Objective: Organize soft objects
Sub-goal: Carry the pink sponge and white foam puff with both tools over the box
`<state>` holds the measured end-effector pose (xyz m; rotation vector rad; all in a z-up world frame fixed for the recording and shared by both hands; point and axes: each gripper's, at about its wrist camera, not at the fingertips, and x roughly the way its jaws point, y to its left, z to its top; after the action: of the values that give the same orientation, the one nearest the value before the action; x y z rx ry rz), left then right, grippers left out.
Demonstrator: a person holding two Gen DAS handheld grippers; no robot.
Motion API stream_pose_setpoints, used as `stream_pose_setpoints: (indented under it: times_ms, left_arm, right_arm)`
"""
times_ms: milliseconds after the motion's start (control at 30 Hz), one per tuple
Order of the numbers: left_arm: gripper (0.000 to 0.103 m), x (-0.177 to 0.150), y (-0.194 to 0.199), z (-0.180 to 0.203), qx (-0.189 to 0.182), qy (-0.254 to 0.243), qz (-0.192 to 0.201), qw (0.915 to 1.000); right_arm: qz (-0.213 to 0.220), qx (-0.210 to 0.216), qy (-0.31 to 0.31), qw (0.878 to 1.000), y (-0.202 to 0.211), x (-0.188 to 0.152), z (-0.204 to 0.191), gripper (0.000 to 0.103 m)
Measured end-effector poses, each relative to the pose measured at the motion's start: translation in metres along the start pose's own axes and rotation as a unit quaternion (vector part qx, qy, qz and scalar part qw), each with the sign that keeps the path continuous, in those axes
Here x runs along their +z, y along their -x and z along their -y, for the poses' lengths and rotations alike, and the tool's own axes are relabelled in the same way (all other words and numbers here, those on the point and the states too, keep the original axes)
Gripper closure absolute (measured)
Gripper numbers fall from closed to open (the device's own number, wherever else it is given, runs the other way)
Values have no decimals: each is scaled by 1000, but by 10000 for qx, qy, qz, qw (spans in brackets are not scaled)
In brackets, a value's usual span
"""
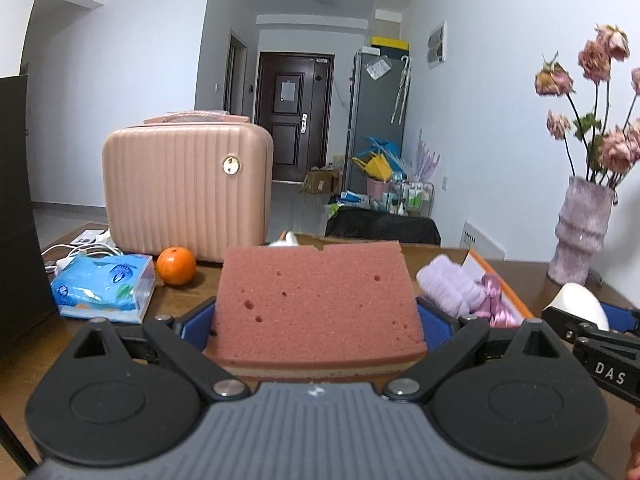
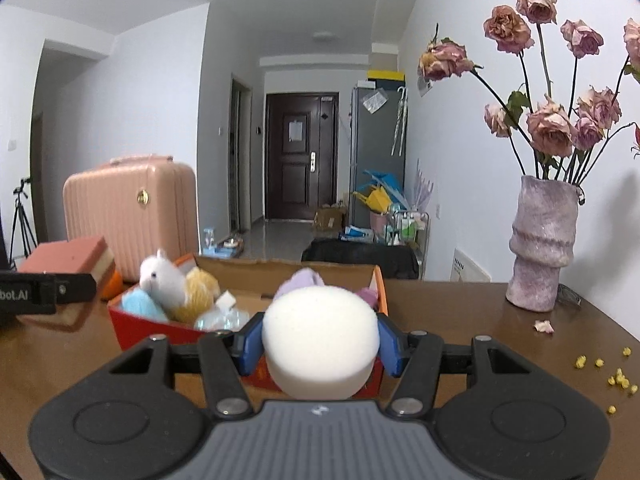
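Sponge (image 1: 316,304) filled the left gripper (image 1: 318,320), clamped flat between its blue pads, long axis across them, hiding much of the box (image 1: 508,292) behind. Right gripper (image 2: 320,340) pinched a white foam puck (image 2: 320,332) above the box's near wall, covering part of the soft toys. Lettering "DAS" and cut-off "bot.AI" showed on the grippers' sides.

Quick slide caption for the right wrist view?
Right hand-held gripper holds a round white sponge before the orange box of soft toys.
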<state>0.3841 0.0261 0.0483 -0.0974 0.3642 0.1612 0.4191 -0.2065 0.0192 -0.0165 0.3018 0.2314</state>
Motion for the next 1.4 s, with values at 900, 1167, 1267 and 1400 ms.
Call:
stream_pose_setpoints:
  times_ms: [900,1167,1267,1400]
  left_arm:
    - [4,51,-90,18,3,367,227,9991]
    - [4,59,-126,24,-1,324,195,9993]
    - [4,63,-139,26,9,311,186,9993]
    - [4,66,-156,26,26,250,169,9995]
  right_arm:
    - [207,15,-208,9996,-94,36,6,47]
    - [137,-36,-199,9997,-134,42,6,47]
    - [91,-58,-173,9998,-148,42,5,47]
    - [25,-91,-136,9999,-167,41,2,47]
